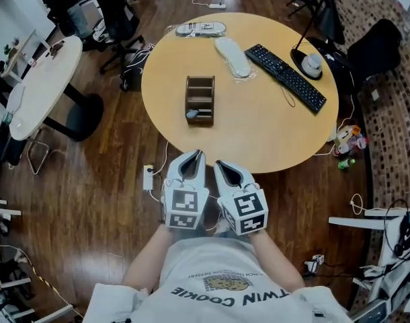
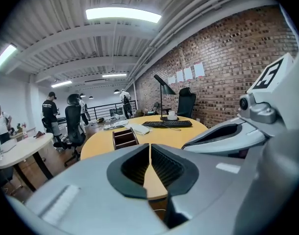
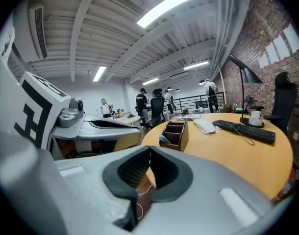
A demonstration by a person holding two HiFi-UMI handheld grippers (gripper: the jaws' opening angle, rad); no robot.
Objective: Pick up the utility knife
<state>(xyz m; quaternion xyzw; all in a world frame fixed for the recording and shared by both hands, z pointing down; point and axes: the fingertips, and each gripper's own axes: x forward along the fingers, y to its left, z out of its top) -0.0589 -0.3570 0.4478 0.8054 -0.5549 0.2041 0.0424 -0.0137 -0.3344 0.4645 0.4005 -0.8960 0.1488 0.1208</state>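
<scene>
**Both grippers closed, facing the organiser that holds the knife**

Head view: the left gripper point(image 1: 193, 157) and the right gripper point(image 1: 223, 165) are hovering side by side at the near edge of the round light-wood desk point(image 1: 272, 136). Each has its jaws pressed together and is holding nothing. A dark brown wooden compartment organiser point(image 1: 199, 89) is standing straight ahead on the desk, well apart from both. A small grey object is resting in its nearest compartment and is judged to be the utility knife point(image 1: 193, 114). The left gripper is lining up more directly with it and appears to be the nearer one.

Left gripper view: the jaws are meeting at their tips, with only desk showing past them. The organiser point(image 2: 124, 137) is sitting just left of the jaw line, and the knife is not showing here.

Right gripper view: the jaws are likewise closed and empty. The organiser point(image 3: 176, 130) is lying ahead and slightly right. A rounded grey end of the utility knife point(image 3: 164, 140) is poking out at its near side. The rest of the knife's body is hiding inside, so its long axis cannot be read.
</scene>
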